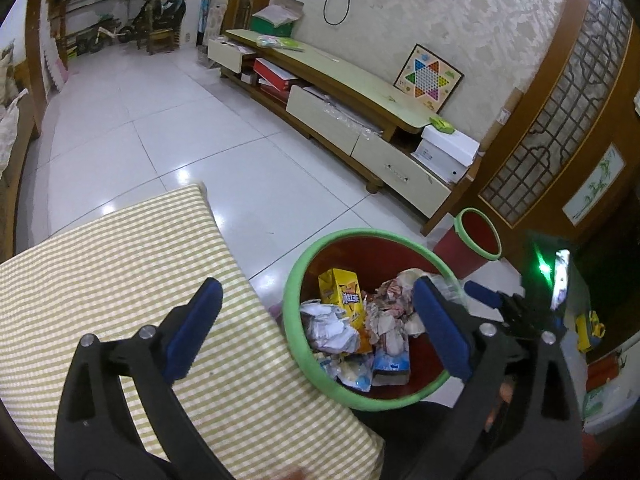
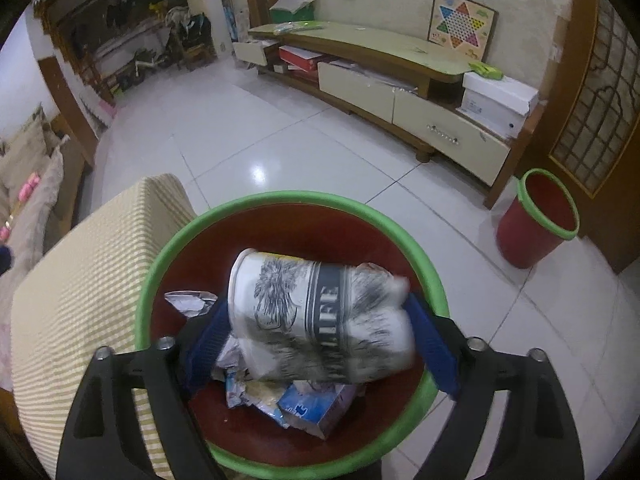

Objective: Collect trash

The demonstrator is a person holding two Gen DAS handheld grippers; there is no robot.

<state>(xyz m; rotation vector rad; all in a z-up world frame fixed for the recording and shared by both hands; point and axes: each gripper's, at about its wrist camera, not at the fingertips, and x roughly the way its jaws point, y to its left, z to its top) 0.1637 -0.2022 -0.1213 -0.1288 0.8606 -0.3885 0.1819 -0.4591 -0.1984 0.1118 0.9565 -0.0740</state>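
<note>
A red bin with a green rim [image 1: 298, 276] [image 2: 280, 200] stands on the floor beside the table and holds crumpled paper [image 1: 332, 326], a yellow snack carton [image 1: 344, 296] and several wrappers. My left gripper [image 1: 320, 328] is open and empty, over the table corner and the bin's near rim. My right gripper [image 2: 320, 344] is directly above the bin, with a crushed white paper cup [image 2: 316, 316] with blue print lying between its wide-apart fingers. The cup looks blurred. I cannot tell whether the fingers still press on it.
A table with a yellow-striped cloth [image 1: 120, 288] [image 2: 80, 280] lies left of the bin. A second, smaller red bin [image 1: 476, 240] [image 2: 540, 220] stands near the wooden door. A long TV cabinet [image 1: 340, 92] runs along the far wall across the tiled floor.
</note>
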